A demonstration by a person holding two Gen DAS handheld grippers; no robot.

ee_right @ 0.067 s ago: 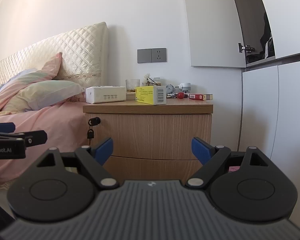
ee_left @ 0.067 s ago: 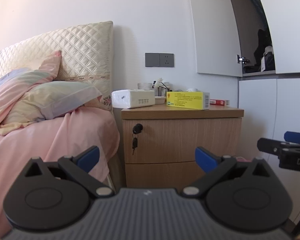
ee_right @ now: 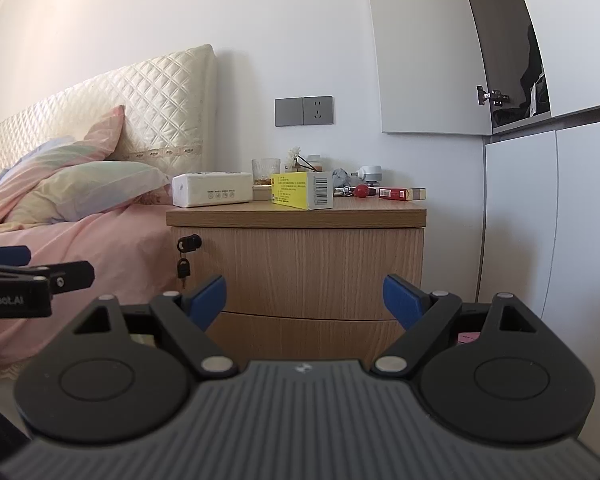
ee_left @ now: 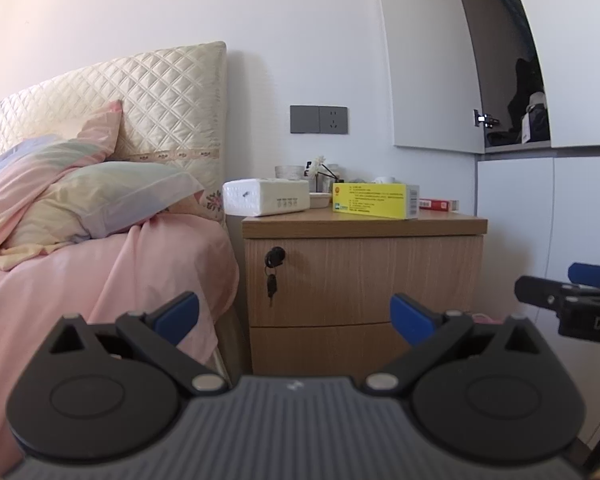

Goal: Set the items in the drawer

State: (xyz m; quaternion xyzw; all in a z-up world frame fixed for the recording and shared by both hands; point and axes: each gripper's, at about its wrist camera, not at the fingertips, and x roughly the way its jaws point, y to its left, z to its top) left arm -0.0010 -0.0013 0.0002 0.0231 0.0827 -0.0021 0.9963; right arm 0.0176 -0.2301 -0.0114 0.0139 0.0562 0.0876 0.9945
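Observation:
A wooden nightstand (ee_left: 364, 280) (ee_right: 300, 268) with two closed drawers stands beside the bed; a key (ee_left: 272, 286) (ee_right: 183, 269) hangs from the top drawer's lock. On its top lie a white tissue pack (ee_left: 266, 197) (ee_right: 212, 189), a yellow box (ee_left: 374, 201) (ee_right: 302, 190) and a red pack (ee_left: 438, 204) (ee_right: 400, 193). My left gripper (ee_left: 295, 316) is open and empty, some way short of the drawer fronts. My right gripper (ee_right: 305, 298) is open too, equally far back, holding nothing. Each gripper shows at the edge of the other's view.
A bed with pink bedding (ee_left: 100, 272) and pillows lies left of the nightstand. A glass (ee_right: 266, 170), a red ball (ee_right: 362, 190) and small clutter sit at the nightstand's back. White cabinets (ee_right: 548, 220) stand to the right, with one upper door ajar.

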